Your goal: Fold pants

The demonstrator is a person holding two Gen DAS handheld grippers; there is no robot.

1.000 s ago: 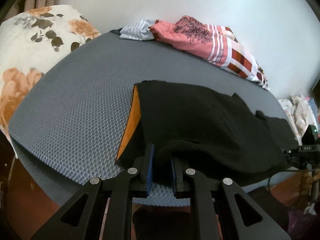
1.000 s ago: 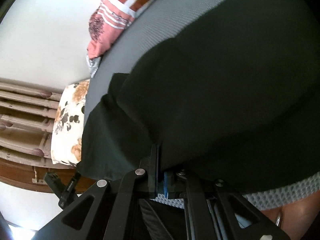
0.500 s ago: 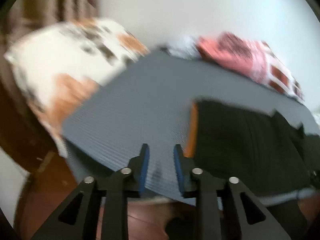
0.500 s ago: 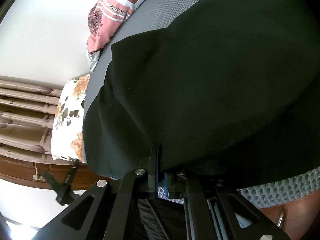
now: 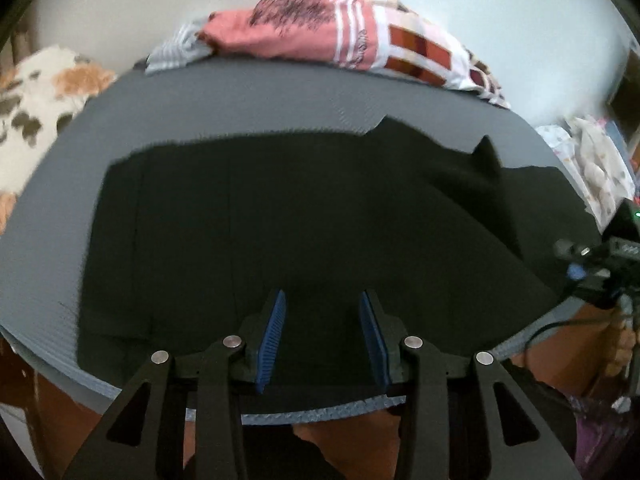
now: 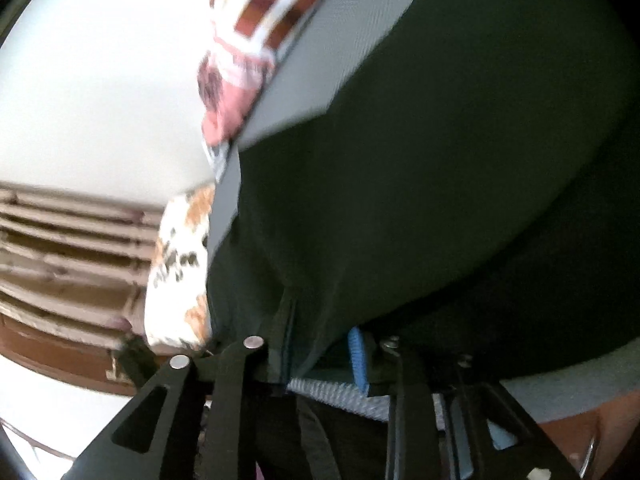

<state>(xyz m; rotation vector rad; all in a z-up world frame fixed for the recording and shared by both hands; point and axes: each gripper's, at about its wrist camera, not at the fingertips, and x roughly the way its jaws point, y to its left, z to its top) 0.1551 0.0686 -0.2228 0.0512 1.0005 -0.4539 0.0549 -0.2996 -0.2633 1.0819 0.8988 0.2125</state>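
Note:
Black pants lie spread flat on a grey mat. My left gripper hovers over their near edge; its jaws are opening, and the blue pads hold nothing. In the right wrist view the pants fill most of the picture. My right gripper sits at their near hem with its jaws opening. A flap of fabric still hangs between them and hides the left finger, while the right pad stands clear of it. The right gripper also shows at the mat's right edge.
A pink and white patterned cloth and a striped one lie along the mat's far edge by the white wall. A floral pillow is at the left. More cloths are piled at the right. The mat's near edge is just below my left fingers.
My left gripper let go of the pants' hem, swung out left, and came back over the flat pants. The orange lining no longer shows. My right gripper's jaws have parted.

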